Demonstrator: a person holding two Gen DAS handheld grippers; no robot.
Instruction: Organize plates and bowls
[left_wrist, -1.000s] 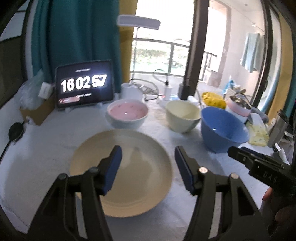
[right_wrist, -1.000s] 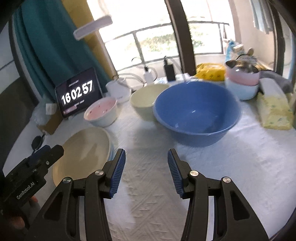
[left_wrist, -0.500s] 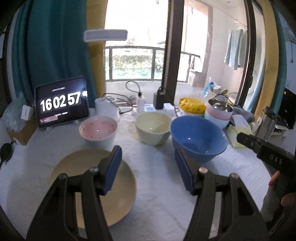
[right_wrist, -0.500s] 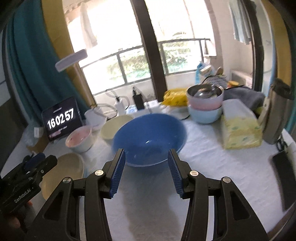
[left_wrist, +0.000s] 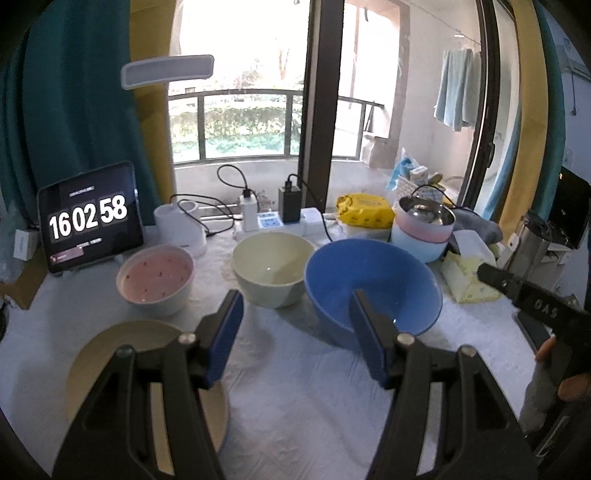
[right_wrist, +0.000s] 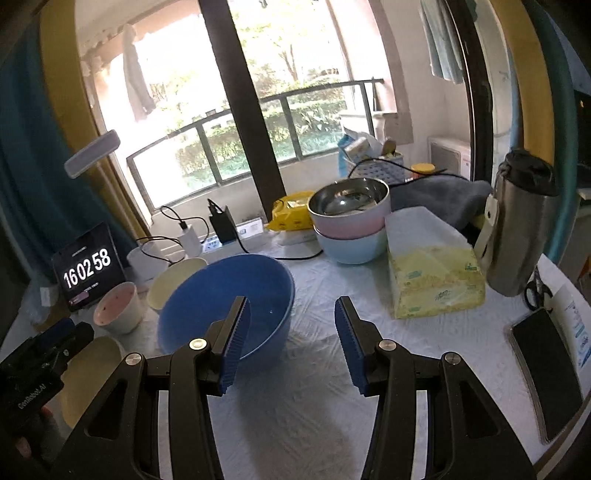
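A beige plate (left_wrist: 110, 354) lies near the front left, partly hidden under my left gripper's left finger. Behind it, from left to right, stand a pink bowl (left_wrist: 155, 278), a cream bowl (left_wrist: 271, 266) and a large blue bowl (left_wrist: 369, 280). My left gripper (left_wrist: 295, 332) hovers open above the cloth in front of the cream and blue bowls, holding nothing. My right gripper (right_wrist: 291, 332) is also open with nothing between its pads, just right of the blue bowl (right_wrist: 221, 295), whose rim sits behind its left finger. A steel bowl tops a pink and light-blue bowl stack (right_wrist: 351, 221) at the back.
A tablet clock (left_wrist: 90, 218), a power strip with chargers (left_wrist: 273, 218) and a yellow pack (left_wrist: 364, 210) line the back edge. A tissue pack (right_wrist: 432, 273), a steel flask (right_wrist: 521, 221), scissors (right_wrist: 535, 291) and a phone (right_wrist: 546, 369) are on the right. White cloth (right_wrist: 314, 406) covers the table.
Both grippers drew back, rose and swung right. The plate slid from under the left gripper to the lower left. The blue bowl shifted left in the right view. Jaw openings are unchanged.
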